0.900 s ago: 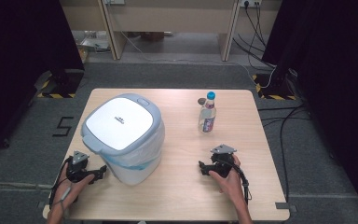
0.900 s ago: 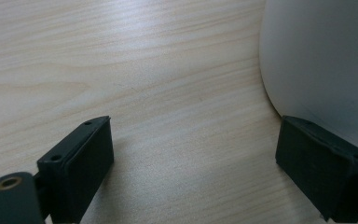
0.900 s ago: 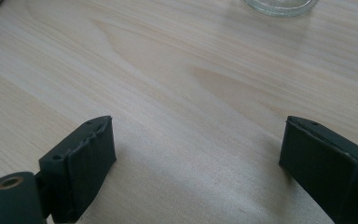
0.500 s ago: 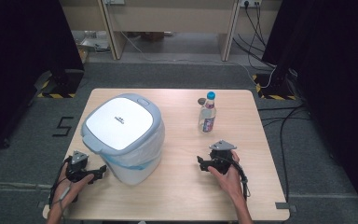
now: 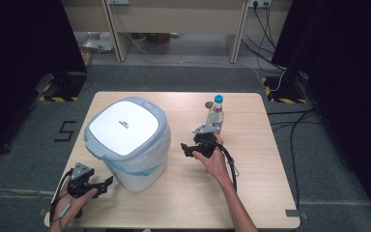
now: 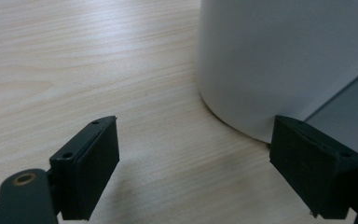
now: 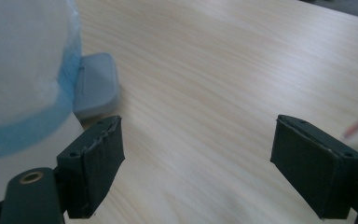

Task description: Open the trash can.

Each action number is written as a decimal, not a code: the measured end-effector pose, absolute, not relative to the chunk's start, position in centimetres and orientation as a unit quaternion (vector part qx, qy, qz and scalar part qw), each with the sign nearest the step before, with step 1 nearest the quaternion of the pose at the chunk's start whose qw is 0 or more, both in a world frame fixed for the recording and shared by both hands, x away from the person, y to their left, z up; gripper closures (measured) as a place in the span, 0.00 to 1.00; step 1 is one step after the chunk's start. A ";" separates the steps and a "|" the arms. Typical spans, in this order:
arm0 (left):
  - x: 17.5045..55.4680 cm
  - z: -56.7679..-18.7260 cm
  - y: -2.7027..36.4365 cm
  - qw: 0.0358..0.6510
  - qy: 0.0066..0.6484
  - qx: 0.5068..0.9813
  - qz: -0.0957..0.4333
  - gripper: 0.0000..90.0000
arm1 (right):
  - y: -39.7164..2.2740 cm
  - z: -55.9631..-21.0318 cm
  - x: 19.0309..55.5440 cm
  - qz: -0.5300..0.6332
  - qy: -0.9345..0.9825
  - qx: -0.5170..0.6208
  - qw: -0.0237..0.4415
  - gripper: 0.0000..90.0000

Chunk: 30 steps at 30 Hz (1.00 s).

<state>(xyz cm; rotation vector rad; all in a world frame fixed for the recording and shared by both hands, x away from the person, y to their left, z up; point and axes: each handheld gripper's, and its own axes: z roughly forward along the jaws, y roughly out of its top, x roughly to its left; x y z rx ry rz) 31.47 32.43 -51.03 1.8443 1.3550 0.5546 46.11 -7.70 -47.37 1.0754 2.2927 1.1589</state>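
Nearest the person, the left gripper (image 5: 104,183) rests low at the front-left corner of the table (image 5: 251,193), jaws spread and empty, just beside the base of the lidded bin (image 5: 128,140); in the left gripper view the bin's white wall (image 6: 279,60) rises beyond the parted jaws without touching them. The bin stands upright on the left half of the table, lid closed, a blue-edged liner (image 5: 142,162) bunched under its rim. Farther in, the right gripper (image 5: 189,149) hangs over mid-table with its jaws wide apart and holding nothing. Just behind it stands the water bottle (image 5: 216,112), upright, blue cap on, untouched. By this evidence the work has barely begun: nothing is gripped, the lid is shut and the bottle remains to be picked up. Compared with the earlier frames, the right hand has advanced from the table's front edge toward the bottle; the left gripper, bin and bottle have kept their places.
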 end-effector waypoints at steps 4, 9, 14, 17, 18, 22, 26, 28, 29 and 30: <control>31.0 -50.9 31.6 0.388 0.523 0.730 0.209 0.17 | -5.3 -47.5 47.2 0.415 0.819 0.361 0.163 0.19; 31.1 -51.0 31.2 0.382 0.518 0.732 0.221 0.15 | -3.6 -48.2 48.1 0.425 0.823 0.348 0.145 0.19; 31.8 -51.2 31.4 0.383 0.529 0.720 0.235 0.14 | -2.7 -49.2 49.0 0.420 0.833 0.334 0.132 0.19; 32.5 -51.3 31.6 0.384 0.530 0.718 0.235 0.14 | -2.5 -49.7 49.3 0.413 0.837 0.333 0.135 0.20; 32.7 -51.3 31.6 0.384 0.531 0.718 0.235 0.14 | -2.5 -49.9 49.3 0.409 0.838 0.334 0.137 0.21; 33.9 -51.4 31.9 0.390 0.538 0.711 0.231 0.14 | -2.8 -50.0 49.1 0.396 0.841 0.339 0.147 0.20; 37.3 -51.4 32.4 0.390 0.554 0.698 0.233 0.16 | -3.2 -50.3 49.0 0.381 0.844 0.348 0.149 0.20; 38.7 -51.4 32.6 0.388 0.558 0.695 0.234 0.17 | -3.4 -50.4 48.7 0.379 0.840 0.357 0.148 0.20; 39.6 -51.5 32.9 0.393 0.562 0.691 0.228 0.17 | -3.5 -50.5 48.7 0.379 0.842 0.351 0.154 0.20; 40.2 -51.6 33.0 0.398 0.565 0.687 0.223 0.17 | -3.7 -50.6 48.5 0.375 0.844 0.354 0.149 0.20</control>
